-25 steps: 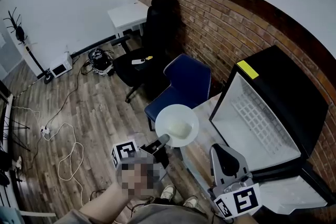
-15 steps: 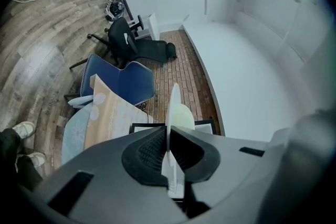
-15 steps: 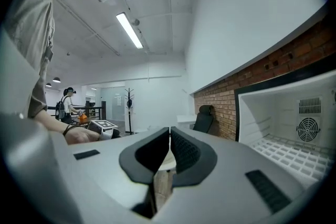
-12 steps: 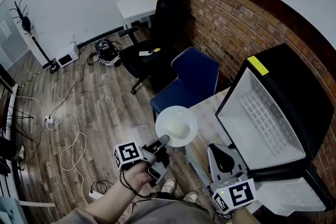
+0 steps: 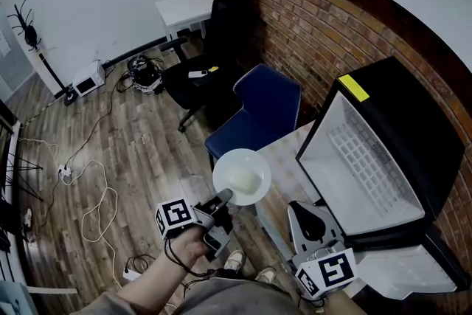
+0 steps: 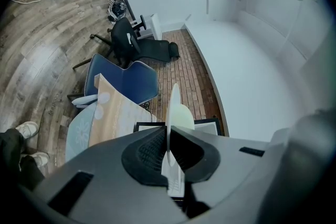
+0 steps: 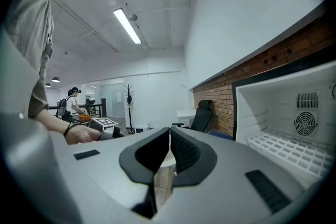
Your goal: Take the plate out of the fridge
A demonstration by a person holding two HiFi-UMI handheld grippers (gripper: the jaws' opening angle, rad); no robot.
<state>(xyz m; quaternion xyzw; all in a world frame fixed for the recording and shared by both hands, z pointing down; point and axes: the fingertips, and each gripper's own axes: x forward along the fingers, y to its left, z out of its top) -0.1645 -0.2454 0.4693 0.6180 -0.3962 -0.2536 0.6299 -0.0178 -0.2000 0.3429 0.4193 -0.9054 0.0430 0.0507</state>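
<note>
At the near edge, right gripper (image 5: 308,216): fingers (image 7: 184,152) clenched together with nothing between them; it hangs low in front of the fridge and looks idle.
Left gripper (image 5: 223,197): fingers (image 6: 147,152) clamped on the plate's rim, with the thin edge pinched between them.
Plate (image 5: 242,175): white and round, held in the air by its near rim, roughly level. It is outside the fridge and well apart from the opening. Something pale seems to lie in its middle, too faint to name.
Surface (image 5: 286,153): covered with a patterned cloth, just beside and beyond the plate, bare where it shows.
Fridge (image 5: 402,111): stands open with a white interior; the wire shelf (image 5: 363,162) has nothing on it as far as can be seen.
Blue chair (image 5: 259,113): past the surface, untouched.
Done: judging by the bare shelf and the plate held clear, the removal itself looks complete.
Left: at most setting the plate down, probably on the surface. The task names no spot, so this may already be the end.
</note>
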